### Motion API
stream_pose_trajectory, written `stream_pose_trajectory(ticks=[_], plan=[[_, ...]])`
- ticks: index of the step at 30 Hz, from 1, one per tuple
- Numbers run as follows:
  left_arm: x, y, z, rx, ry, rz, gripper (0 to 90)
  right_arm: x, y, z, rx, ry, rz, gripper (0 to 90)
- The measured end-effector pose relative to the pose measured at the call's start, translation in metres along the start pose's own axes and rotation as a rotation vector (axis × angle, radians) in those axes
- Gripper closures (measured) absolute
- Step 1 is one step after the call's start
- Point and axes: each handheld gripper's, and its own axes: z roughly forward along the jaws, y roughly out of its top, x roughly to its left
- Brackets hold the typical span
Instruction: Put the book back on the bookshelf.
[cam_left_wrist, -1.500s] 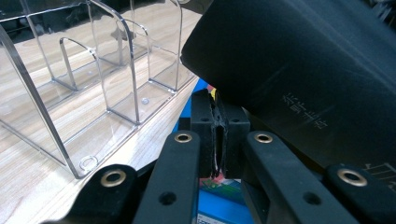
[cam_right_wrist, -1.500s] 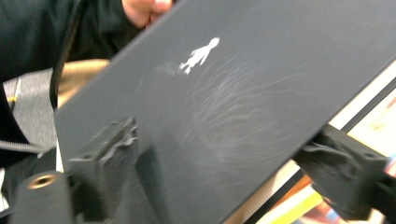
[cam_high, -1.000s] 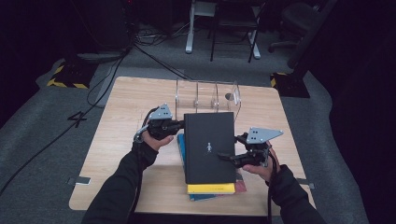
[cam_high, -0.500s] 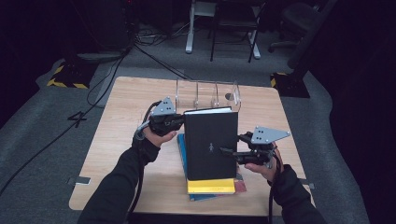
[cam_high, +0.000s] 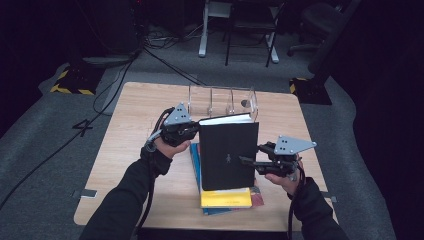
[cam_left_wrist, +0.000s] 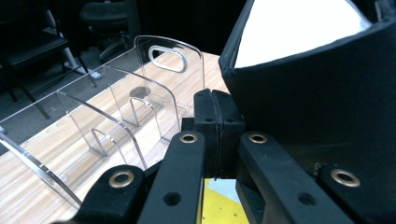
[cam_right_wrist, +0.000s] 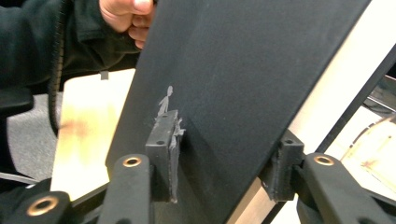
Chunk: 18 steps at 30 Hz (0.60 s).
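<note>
Low centre of the high view: yellow-topped stack of books (cam_high: 225, 198) flat on the light wooden table (cam_high: 130, 150). Above it, frame centre, a black hardcover book w/ small grey figure (cam_high: 229, 156) stands tilted up. Right gripper (cam_high: 248, 161) is clamped on its right edge. Left gripper (cam_high: 196, 131), jaws pressed together, sits at its upper left corner. Behind, upper centre, a clear acrylic divider rack (cam_high: 223, 101).

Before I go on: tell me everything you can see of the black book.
The black book is a matte hardcover with pale page edges and a small grey figure on its cover. It stands tilted up over the stack of books, before the clear rack. The right gripper clamps its fore edge; the left gripper meets its upper corner.
</note>
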Motion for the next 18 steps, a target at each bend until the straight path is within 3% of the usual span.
stream_pose_trajectory(ticks=[5, 10, 13, 17, 18], plan=[[-0.008, 0.001, -0.006, -0.003, 0.033, 0.017, 84.8, 0.006, -0.005, -0.008, -0.042, 0.034, -0.016, 60.7], [-0.012, -0.002, -0.011, -0.001, 0.033, 0.018, 81.0, 0.012, -0.006, -0.016, -0.063, 0.081, -0.044, 65.9], [-0.014, -0.005, -0.015, 0.035, 0.026, 0.049, 75.0, 0.019, -0.006, -0.019, -0.077, 0.109, -0.063, 68.6], [-0.016, -0.011, -0.018, 0.043, 0.027, 0.042, 66.5, 0.024, -0.007, -0.022, -0.081, 0.105, -0.078, 69.2], [-0.018, -0.014, -0.018, 0.067, 0.027, 0.048, 64.4, 0.025, -0.007, -0.022, -0.081, 0.107, -0.079, 69.3]])
